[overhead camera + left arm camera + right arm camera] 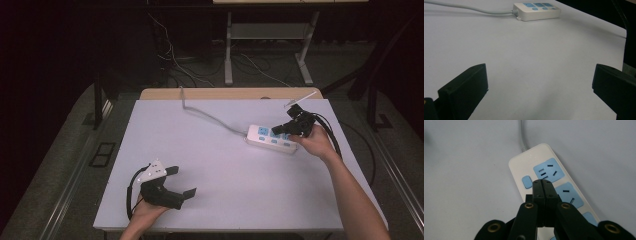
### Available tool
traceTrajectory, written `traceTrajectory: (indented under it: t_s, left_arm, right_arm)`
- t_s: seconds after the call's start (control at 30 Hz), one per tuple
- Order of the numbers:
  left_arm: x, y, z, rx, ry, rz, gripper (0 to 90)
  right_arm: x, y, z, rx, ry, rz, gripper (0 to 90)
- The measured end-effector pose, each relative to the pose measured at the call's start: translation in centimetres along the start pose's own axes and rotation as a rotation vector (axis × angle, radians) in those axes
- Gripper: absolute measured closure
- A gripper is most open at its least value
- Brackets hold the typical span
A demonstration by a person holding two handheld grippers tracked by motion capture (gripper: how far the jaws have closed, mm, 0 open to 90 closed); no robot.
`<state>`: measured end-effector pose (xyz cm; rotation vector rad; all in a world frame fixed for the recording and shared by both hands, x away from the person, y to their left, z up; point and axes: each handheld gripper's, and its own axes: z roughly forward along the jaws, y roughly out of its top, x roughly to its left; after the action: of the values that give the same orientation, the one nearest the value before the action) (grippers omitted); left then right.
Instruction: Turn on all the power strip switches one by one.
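We hold the right gripper [543, 182] over the power strip [272, 138], jaws pressed together on nothing, left gripper [181, 181] well apart from it, jaws spread wide.

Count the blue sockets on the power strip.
3 on the power strip, in one row along its top: one nearest the cord, one in the middle, one at the far end.

Overhead plus claw-mounted views, shared power strip [271, 138]
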<state>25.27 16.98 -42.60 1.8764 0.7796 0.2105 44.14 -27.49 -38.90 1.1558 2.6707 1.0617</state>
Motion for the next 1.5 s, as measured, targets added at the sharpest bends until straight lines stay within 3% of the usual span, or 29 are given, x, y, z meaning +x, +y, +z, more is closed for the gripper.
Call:
traceTrajectory:
  t_s: [0.77,1.17,1.4,1.5]
  left_arm:
    - [0.0,0.0,0.0,0.002,0.001,0.001,0.0]
    - [-0.1,0.0,0.1,0.003,-0.003,0.004,0.0]
    - [-0.1,0.0,0.2,0.006,-0.006,0.006,0.0]
    - [-0.1,0.0,0.2,0.010,-0.007,0.007,0.0]
  right_arm:
    - [-0.2,-1.3,1.7,0.062,0.015,0.009,89.9]
    - [-0.4,-1.6,1.8,0.043,0.024,0.007,89.9]
    - [-0.9,-2.4,1.8,-0.001,0.057,0.033,90.0]
    - [-0.9,-2.4,1.8,0.002,0.058,0.023,90.0]
